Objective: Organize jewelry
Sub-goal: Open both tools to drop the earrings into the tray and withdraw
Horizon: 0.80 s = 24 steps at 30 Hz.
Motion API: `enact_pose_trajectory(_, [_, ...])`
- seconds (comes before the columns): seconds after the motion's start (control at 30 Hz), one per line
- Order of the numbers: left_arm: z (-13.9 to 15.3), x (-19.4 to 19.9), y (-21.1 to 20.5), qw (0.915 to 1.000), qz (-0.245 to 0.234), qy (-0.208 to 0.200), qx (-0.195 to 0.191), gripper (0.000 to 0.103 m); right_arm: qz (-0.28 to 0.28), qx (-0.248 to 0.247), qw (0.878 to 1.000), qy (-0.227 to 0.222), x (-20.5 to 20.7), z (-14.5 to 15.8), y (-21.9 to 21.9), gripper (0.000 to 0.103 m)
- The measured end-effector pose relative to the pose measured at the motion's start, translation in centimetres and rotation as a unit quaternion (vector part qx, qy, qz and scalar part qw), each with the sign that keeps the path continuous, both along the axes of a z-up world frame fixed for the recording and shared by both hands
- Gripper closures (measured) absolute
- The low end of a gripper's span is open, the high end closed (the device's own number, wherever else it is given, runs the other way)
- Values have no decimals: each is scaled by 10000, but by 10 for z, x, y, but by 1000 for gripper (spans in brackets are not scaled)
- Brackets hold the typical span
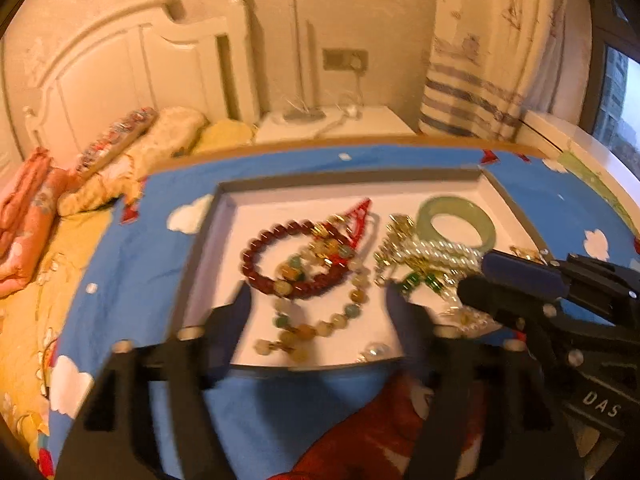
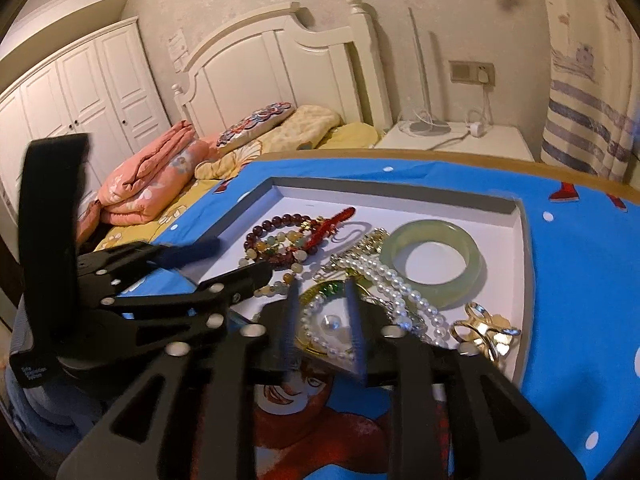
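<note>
A shallow grey-rimmed tray (image 1: 224, 216) (image 2: 520, 248) with a white floor holds tangled jewelry. A dark red bead bracelet (image 1: 256, 248) (image 2: 260, 226) lies left, a multicolour stone bead string (image 1: 352, 304) (image 2: 296, 258) beneath it, a pearl strand (image 1: 444, 252) (image 2: 396, 280) in the middle, a green jade bangle (image 1: 456, 222) (image 2: 432, 262) at right. My left gripper (image 1: 318, 300) (image 2: 236, 258) is open over the bead string at the tray's near edge. My right gripper (image 2: 322, 292) (image 1: 476, 276) is open, its fingers straddling a pearl loop and a gold-green piece (image 2: 326, 290).
The tray sits on a blue cartoon-print cloth (image 1: 160, 264) (image 2: 580, 320). A gold ring cluster (image 2: 486, 330) lies at the tray's right near corner. Behind are a bed with folded orange bedding (image 2: 148, 184), a white headboard (image 2: 280, 72) and a nightstand (image 2: 456, 140).
</note>
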<state>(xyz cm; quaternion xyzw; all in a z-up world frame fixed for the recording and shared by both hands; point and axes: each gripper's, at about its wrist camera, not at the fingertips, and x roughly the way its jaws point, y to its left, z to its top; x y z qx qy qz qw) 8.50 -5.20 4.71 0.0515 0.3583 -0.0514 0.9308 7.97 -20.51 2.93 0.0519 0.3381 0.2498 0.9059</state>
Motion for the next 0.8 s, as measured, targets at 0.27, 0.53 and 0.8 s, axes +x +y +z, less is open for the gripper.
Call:
enact_pose_trajectory(0.27, [24, -38, 26, 9957, 684, -617, 86, 2, -592, 212, 9974, -344, -25, 20, -20, 16])
enact_pose_trajectory(0.53, [6, -69, 38, 9953, 763, -454, 394, 2, -1787, -340, 9830, -230, -55, 11, -14, 16])
enact_pose_trajectory(0.8, [8, -63, 32, 9967, 439, -647, 210, 2, -2255, -536, 9719, -416, -64, 3, -10, 16])
